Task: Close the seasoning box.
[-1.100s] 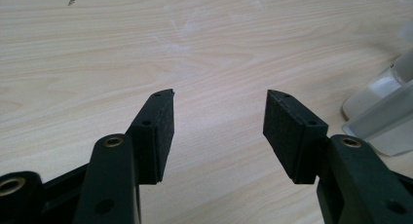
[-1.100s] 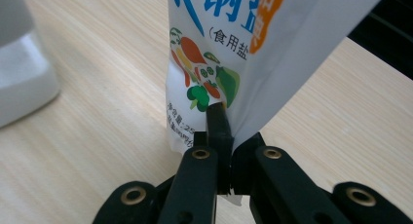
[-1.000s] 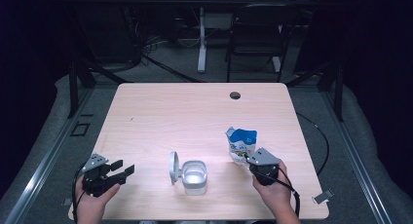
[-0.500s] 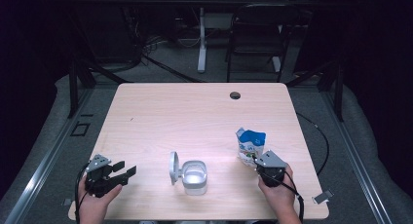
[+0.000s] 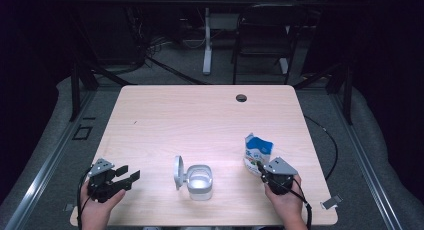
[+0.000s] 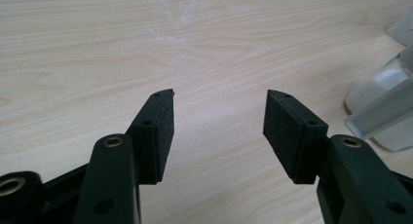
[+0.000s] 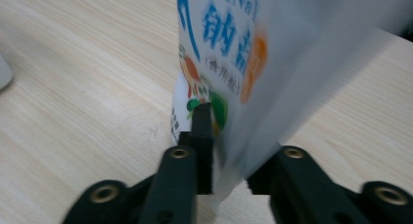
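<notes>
Movement over the last second belongs to the right claw and the white-and-blue pouch it holds: the pouch has travelled toward the near right corner of the desk and now looks to stand upright on the wood, well apart from the open white container with its flipped-up lid at the middle of the near edge. I judge from this that the pouch is being set down or parked beside the container, and that letting go would be the sensible next thing, provided the bag stands by itself. The left claw has stayed where it was near the left corner, spread wide and holding nothing. From above, the pouch is small and the grip itself is hard to read. The right gripper view makes it plain: the pouch, printed with blue characters and an orange mark, is pinched low down between the two black jaws, which are closed narrow on its soft wall. The left gripper view shows that claw with bare wood between its pads and a corner of the container at the right edge.
</notes>
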Demonstrator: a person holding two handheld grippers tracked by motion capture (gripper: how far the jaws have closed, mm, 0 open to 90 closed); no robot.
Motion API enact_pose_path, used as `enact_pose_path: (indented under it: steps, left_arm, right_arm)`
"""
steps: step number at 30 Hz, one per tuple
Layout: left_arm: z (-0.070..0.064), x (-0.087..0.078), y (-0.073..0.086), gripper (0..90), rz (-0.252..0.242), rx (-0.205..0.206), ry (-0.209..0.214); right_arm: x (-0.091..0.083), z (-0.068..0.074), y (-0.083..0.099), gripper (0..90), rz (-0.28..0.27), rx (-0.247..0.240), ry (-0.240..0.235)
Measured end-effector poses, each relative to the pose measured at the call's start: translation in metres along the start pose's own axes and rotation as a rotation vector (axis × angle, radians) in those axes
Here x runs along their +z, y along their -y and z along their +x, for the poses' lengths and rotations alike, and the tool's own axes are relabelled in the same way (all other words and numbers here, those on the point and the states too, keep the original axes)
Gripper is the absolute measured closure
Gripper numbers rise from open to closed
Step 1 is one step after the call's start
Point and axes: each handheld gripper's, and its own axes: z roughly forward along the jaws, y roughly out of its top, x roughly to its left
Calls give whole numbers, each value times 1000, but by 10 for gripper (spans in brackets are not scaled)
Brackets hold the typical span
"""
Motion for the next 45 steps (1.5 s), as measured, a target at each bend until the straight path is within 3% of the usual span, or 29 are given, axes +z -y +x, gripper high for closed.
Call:
enact_pose_path:
  steps: [6,12,33,45]
  left_arm:
    - [0,-1,0,455,-4,0,-1]
    - [0,0,0,455,-2,1,-1]
    - [-5,-1,-3,460,-17,10,3]
    - [-17,-4,-11,503,-43,38,37]
  right_arm:
    - [-1,2,0,578,-11,9,-29]
    - [0,4,0,508,-10,25,-38]
    - [-2,6,1,418,-17,50,-24]
    - [-6,6,0,418,-11,56,-23]
